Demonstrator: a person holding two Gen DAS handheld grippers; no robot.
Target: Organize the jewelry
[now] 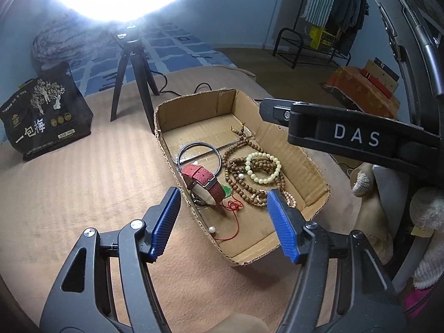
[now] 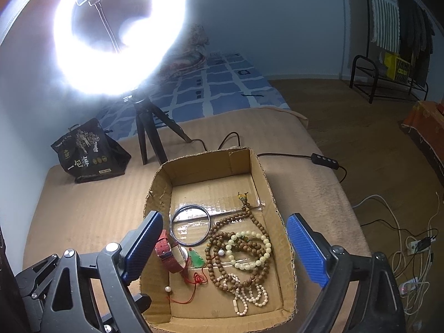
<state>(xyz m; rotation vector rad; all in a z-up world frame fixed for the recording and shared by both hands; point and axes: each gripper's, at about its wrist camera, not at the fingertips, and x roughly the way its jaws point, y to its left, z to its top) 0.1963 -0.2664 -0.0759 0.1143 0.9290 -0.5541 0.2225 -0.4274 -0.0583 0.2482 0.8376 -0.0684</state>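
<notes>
An open cardboard box on a tan mat holds the jewelry: a red-strap watch, a silver bangle, a brown bead mala, a pale bead bracelet, a pearl strand, a green pendant on red cord and a loose pearl. My left gripper is open and empty above the box's near end. My right gripper is open and empty above the box; its body shows in the left wrist view.
A ring light on a black tripod stands behind the box. A black bag sits at the mat's far left. A cable with a switch runs off the mat's right edge. Clothes rack and floor lie beyond.
</notes>
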